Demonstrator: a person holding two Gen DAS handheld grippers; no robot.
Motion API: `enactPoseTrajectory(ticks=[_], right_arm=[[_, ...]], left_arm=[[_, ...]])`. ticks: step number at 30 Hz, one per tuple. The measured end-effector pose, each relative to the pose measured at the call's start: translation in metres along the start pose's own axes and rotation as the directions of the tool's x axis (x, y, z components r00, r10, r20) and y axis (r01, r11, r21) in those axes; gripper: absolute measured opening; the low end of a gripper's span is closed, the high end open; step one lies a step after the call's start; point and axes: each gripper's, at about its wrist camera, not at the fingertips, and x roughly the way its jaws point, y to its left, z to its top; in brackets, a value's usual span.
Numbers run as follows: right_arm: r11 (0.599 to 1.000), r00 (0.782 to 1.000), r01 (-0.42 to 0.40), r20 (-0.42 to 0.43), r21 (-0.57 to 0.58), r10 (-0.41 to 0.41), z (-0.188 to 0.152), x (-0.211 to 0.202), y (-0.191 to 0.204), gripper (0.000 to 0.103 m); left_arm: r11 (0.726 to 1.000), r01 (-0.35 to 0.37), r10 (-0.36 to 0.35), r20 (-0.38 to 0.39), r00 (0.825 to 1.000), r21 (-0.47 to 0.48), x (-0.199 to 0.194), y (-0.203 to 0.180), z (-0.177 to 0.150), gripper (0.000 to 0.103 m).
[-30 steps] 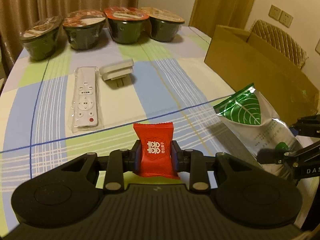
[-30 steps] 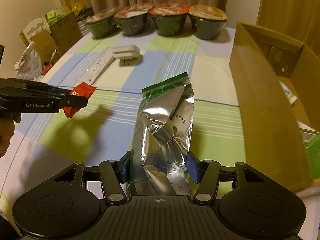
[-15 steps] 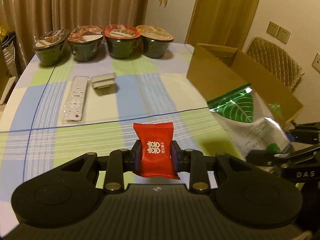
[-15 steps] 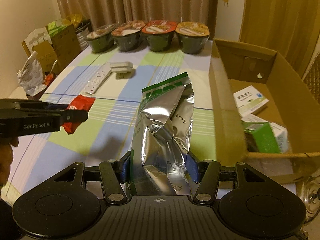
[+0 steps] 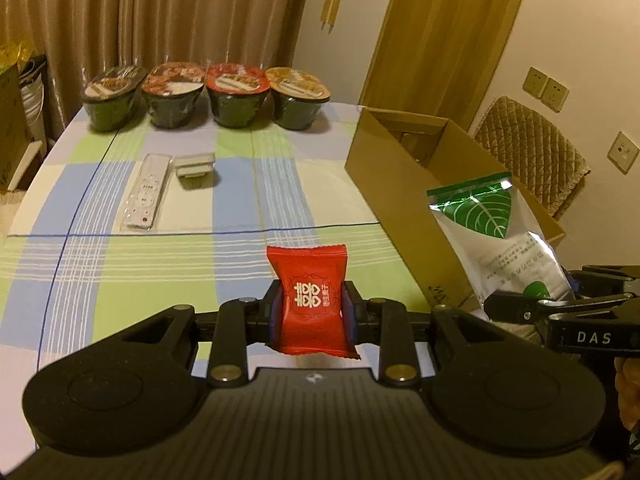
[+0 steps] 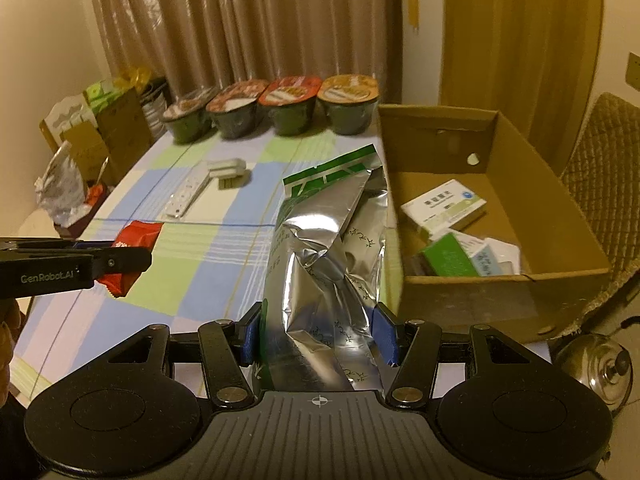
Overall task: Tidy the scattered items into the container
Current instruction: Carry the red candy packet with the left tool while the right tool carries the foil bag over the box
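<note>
left wrist view
left gripper: jaws pinched on the sides of a red candy packet, held upright above the checked tablecloth.
right gripper: seen at the right edge, clamped on the lower part of a silver foil pouch with a green leaf print; the pouch tilts up toward the cardboard box.
cardboard box: open-topped, at the right side of the table, its inside mostly hidden from here.
table items: a white remote in a clear wrap lies just beside a grey adapter; four sealed noodle bowls stand in a row at the far edge.

right wrist view
right gripper: jaws closed against both sides of the silver foil pouch, which stands up crumpled between the fingers, just left of the cardboard box's near corner and outside it.
cardboard box: holds a white medicine carton, a green carton and other small packs on its floor.
left gripper: reaches in from the left, gripping the red candy packet above the tablecloth, well apart from the box.
background: remote, adapter and noodle bowls sit on the far half of the table.
</note>
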Motion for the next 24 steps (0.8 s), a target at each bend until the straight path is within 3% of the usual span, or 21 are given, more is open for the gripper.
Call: enactPoseTrajectory(ticks=[11, 24], right_arm=[[0.998, 0.998, 0.018, 0.057, 0.054, -0.021, 0.003, -0.027, -0.024, 0.058], [0.990, 0.991, 0.081, 0.096, 0.113, -0.092, 0.029, -0.036, -0.094, 0.058]], left_arm=[[0.998, 0.044, -0.045, 0.010, 0.999, 0.054, -0.004, -0.039, 0.014, 0.025], [0.981, 0.162, -0.162, -0.007, 0.987, 0.107, 0.041, -0.110, 0.053, 0.025]])
